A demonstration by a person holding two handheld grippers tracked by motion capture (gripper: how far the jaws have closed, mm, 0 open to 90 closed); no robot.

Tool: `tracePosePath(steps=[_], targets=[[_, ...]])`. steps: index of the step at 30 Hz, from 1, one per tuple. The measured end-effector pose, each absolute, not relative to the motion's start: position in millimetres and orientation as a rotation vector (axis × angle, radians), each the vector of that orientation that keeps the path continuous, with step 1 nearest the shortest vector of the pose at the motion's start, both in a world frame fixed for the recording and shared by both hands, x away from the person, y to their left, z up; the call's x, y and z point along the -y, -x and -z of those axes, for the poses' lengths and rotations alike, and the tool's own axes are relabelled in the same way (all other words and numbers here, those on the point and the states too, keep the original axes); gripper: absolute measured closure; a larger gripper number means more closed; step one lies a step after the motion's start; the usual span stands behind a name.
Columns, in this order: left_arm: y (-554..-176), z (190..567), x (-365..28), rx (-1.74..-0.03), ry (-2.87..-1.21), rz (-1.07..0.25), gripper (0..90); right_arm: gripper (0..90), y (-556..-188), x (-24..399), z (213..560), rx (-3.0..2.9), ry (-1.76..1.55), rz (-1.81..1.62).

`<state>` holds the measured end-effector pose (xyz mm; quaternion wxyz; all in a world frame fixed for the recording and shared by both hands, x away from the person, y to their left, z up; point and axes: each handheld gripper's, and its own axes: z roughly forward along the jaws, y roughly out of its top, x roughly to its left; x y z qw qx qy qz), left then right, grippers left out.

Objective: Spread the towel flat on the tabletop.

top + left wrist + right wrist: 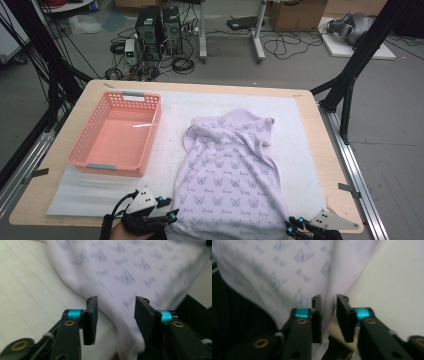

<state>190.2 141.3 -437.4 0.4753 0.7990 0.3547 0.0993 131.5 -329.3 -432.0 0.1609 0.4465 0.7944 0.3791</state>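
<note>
Two grippers sit at the near edge of the table (305, 102), one at each bottom corner of a pale lilac garment (230, 175) printed with small cat faces, which lies spread lengthwise on the white mat (170, 150) just right of an empty pink basket (116, 134). It looks like thin knit: light, limp, sure to sag and crumple wherever it is not supported, so the ribbed hem corners are the sensible places to pinch, one per hand, to keep it flat when lifted. In the left gripper view, the left gripper (115, 315) stands about half open, the hem edge running between its jaws without either pad pressing on it. In the right gripper view, the right gripper (329, 315) is narrower, its jaws straddling the stitched hem with a slim gap left, and I judge it not clamped yet. The upper end of the garment is rumpled.
</note>
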Motion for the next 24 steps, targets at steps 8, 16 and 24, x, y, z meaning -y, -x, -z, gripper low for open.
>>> tracePosePath(steps=[8, 16, 24], targets=[[-239, 439, -141, -0.947, -1.887, -0.285, 51.2, 63.2, -184, 324, 433, -2.120, -1.312, -1.086], [-268, 440, -136, -0.990, -1.884, -0.284, 48.8, 57.6, -220, 322, 442, -2.119, -1.336, -1.043], [-292, 441, -127, -0.990, -1.885, -0.295, 46.3, 47.8, -247, 330, 443, -2.102, -1.345, -1.054]])
